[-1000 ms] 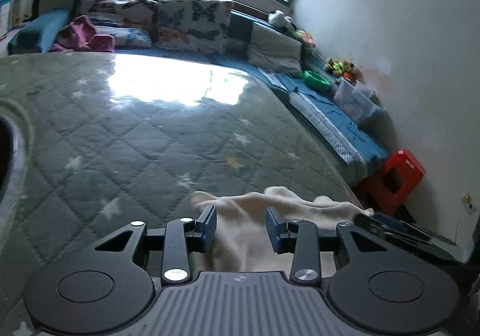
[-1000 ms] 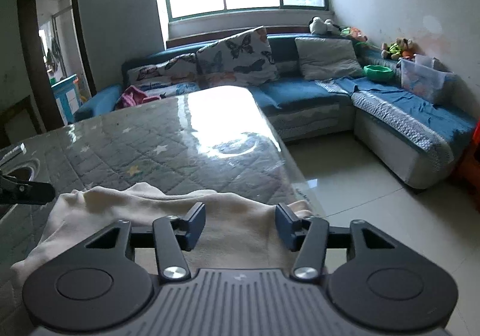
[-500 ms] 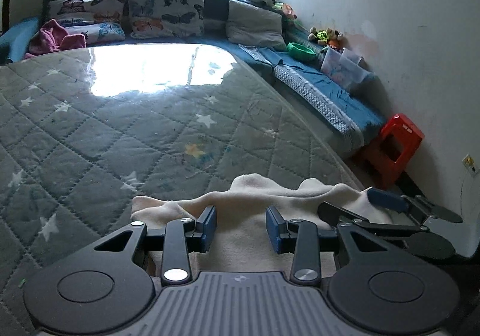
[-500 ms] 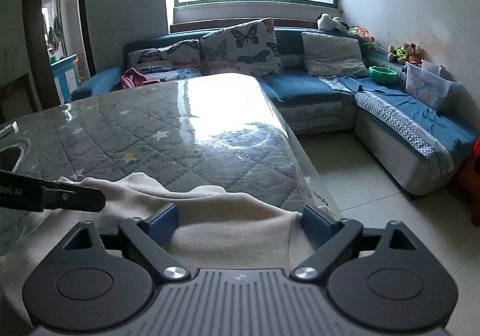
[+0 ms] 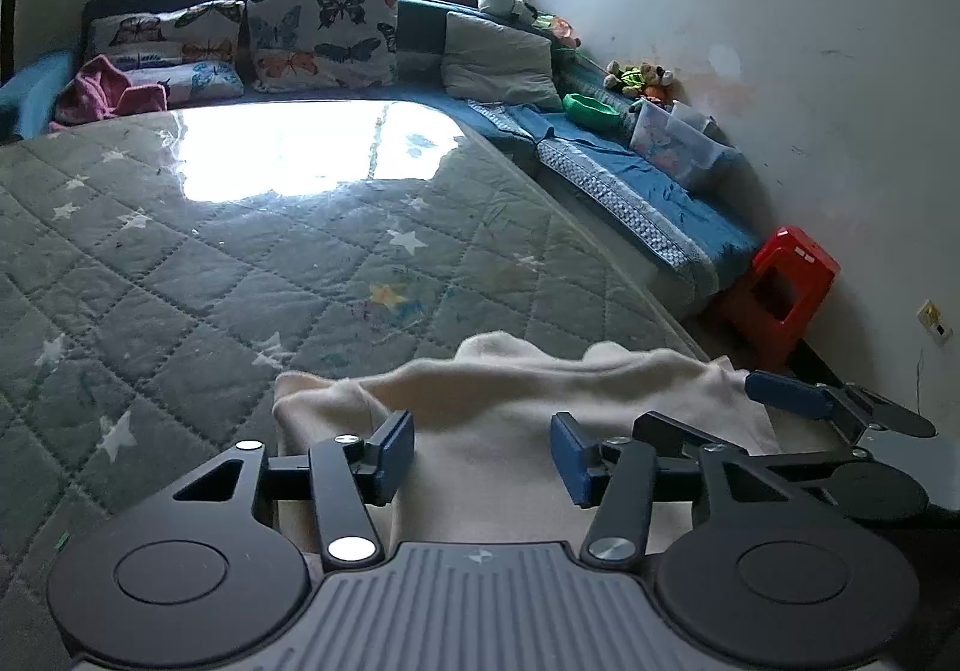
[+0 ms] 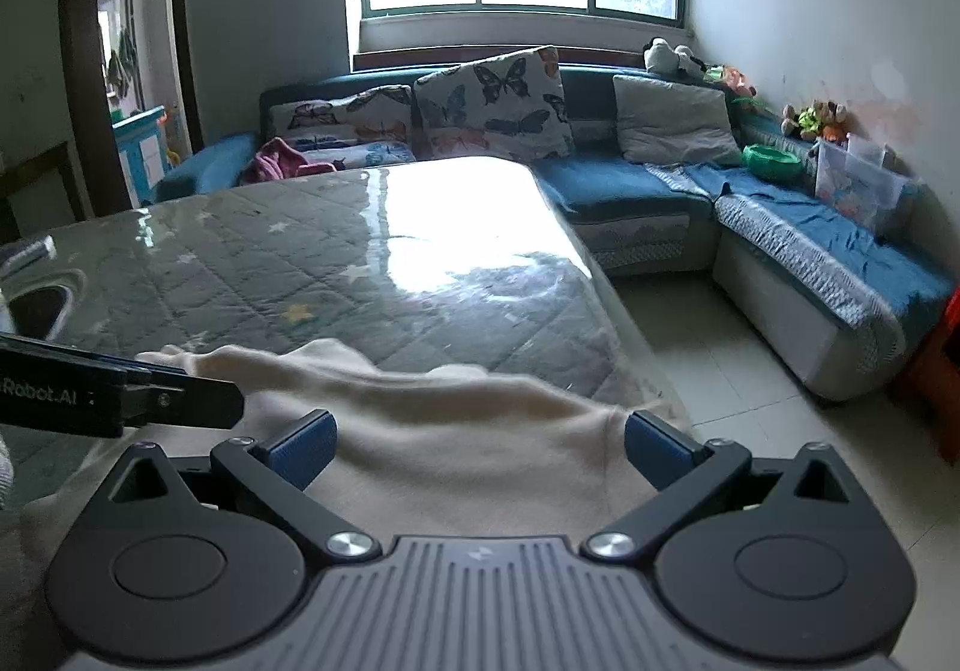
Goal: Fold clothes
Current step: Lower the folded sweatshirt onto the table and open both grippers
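Now the right hand-held gripper (image 6: 477, 446) has spread wide over the cream garment (image 6: 456, 431); left hand-held gripper (image 5: 483, 452) stays apart, empty; grasping comes next.

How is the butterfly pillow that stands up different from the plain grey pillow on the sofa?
The upright butterfly pillow is pale with many coloured butterflies printed on it; the grey pillow is plain, with no picture. The butterfly pillow sits nearer the middle of the sofa's back, under the window; the grey pillow sits toward the corner, closer to the soft toys. Both lean against the blue sofa back.
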Available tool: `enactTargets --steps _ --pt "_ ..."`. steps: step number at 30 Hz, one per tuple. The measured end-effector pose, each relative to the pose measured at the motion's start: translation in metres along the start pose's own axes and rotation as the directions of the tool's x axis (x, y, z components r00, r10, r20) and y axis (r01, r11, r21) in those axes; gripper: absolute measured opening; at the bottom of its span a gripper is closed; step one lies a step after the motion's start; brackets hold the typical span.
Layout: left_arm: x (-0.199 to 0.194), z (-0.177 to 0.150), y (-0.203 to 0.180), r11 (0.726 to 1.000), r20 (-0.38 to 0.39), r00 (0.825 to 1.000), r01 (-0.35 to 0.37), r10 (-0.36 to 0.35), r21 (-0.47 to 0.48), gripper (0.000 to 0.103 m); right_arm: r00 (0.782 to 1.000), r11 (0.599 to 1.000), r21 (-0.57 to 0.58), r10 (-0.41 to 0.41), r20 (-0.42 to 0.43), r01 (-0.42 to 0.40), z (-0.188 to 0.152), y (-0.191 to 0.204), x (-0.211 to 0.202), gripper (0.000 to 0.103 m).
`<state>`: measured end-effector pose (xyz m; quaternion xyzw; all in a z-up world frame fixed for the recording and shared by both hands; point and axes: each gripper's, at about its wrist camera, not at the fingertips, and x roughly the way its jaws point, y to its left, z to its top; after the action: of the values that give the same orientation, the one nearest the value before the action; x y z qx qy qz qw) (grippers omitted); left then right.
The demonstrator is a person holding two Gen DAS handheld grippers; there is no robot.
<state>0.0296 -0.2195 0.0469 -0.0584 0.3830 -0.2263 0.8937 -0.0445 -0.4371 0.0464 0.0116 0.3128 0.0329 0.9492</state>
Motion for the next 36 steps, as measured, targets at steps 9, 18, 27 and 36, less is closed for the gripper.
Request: enactTargets --steps 9,18,27,36 --pt "-0.024 -0.026 0.001 1.000 0.019 1.000 -0.023 0.023 0.021 0.062 1.000 1.000 0.017 -0.004 0.001 0.004 -0.025 0.011 -0.024 0.103" --pt "-0.040 -0.054 -0.002 0.997 0.028 0.998 -0.050 0.048 0.054 0.069 1.000 0.999 0.029 -0.014 0.019 0.013 -0.050 0.017 -0.045 0.103" --pt "-0.052 -0.073 0.000 0.996 0.025 0.999 -0.045 0.043 0.077 0.079 0.999 0.999 0.010 -0.040 0.022 0.040 -0.063 0.029 -0.057 0.103" --pt "-0.062 -0.086 0.003 0.996 0.006 0.999 -0.042 0.042 0.078 0.091 0.998 0.998 0.023 -0.066 0.014 0.066 -0.079 0.036 -0.069 0.103"
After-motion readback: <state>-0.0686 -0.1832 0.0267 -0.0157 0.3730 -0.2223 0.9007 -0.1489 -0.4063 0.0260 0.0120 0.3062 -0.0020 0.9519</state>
